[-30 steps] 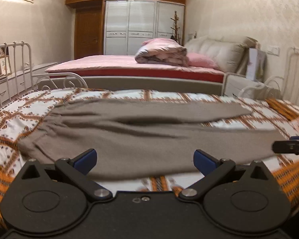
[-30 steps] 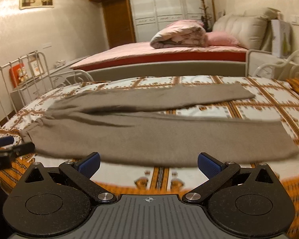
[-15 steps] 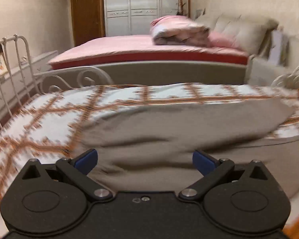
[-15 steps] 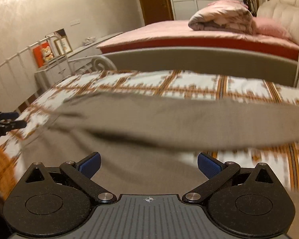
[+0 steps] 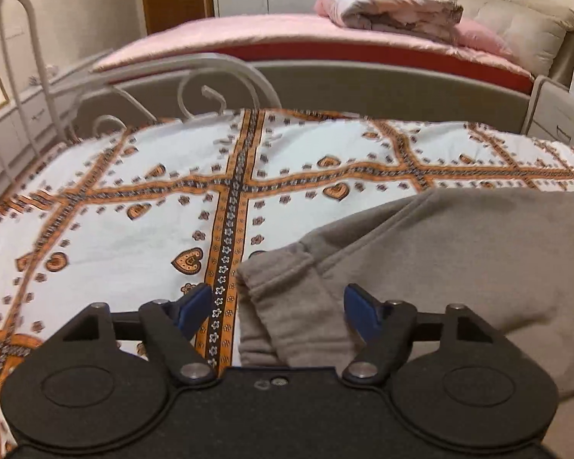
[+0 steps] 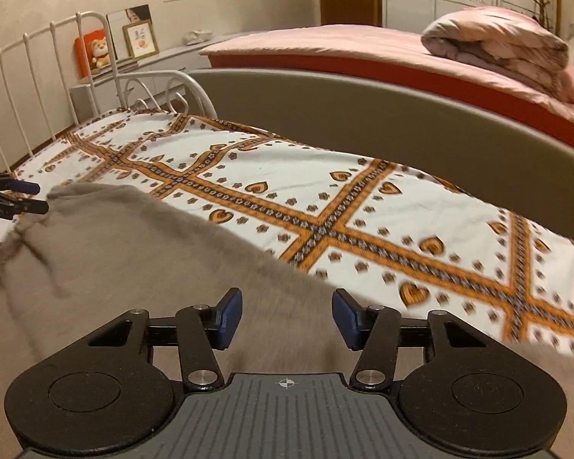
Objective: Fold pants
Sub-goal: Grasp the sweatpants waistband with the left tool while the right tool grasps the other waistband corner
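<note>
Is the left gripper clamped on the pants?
No, the left gripper stands open, its blue pads apart on either side of the grey pants.

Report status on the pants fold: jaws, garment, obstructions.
Left gripper open at the waistband. Right gripper open over the fabric. Grey pants flat on patterned bedspread. Nothing in the way.

Grey-brown fleece pants (image 5: 459,267), lying flat on the patterned bedspread (image 5: 134,210), gathered waistband end rumpled, partly folded over
</note>
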`<action>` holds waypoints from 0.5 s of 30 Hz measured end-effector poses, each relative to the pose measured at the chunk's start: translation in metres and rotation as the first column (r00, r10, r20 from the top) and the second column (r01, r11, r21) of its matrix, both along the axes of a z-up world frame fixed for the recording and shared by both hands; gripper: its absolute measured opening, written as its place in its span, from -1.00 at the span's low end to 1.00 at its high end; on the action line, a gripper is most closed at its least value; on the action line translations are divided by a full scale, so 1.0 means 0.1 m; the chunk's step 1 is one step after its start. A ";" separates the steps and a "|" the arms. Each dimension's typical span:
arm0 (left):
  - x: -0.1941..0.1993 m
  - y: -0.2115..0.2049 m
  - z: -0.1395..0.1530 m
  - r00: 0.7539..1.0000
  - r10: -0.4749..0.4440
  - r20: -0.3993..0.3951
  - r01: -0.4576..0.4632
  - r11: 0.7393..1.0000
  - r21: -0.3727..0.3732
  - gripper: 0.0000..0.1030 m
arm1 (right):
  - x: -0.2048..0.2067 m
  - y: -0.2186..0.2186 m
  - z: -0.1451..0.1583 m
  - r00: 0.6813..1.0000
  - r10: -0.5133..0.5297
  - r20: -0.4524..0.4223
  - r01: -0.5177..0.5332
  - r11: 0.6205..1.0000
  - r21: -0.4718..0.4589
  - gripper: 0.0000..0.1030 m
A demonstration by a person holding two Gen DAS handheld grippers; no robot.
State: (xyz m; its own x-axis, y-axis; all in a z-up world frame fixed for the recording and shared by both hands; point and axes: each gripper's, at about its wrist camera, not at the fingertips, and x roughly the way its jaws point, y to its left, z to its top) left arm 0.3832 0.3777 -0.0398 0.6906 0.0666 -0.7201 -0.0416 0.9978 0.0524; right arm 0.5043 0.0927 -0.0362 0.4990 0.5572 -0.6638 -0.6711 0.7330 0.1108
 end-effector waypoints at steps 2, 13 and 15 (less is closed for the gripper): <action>0.08 0.03 -0.06 1.000 -0.011 -0.002 0.011 1.000 -0.007 0.24 | 0.09 0.07 -0.09 1.000 0.010 0.004 -0.010 1.000 -0.003 0.04; 0.38 0.06 -0.17 0.999 -0.045 -0.010 0.044 0.995 -0.085 0.25 | 0.30 0.27 -0.24 0.992 0.112 0.057 -0.108 0.992 -0.067 0.04; 0.43 0.10 -0.21 0.999 -0.051 -0.019 0.048 0.993 -0.112 0.29 | 0.40 0.33 -0.31 0.987 0.159 -0.003 -0.158 0.983 -0.095 0.04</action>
State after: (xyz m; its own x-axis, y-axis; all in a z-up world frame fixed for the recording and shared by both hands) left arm 0.4261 0.3881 -0.0606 0.6751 -0.0489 -0.7361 0.0079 0.9982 -0.0590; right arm 0.5442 0.1258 -0.0673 0.4127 0.5644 -0.7150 -0.7800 0.6244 0.0426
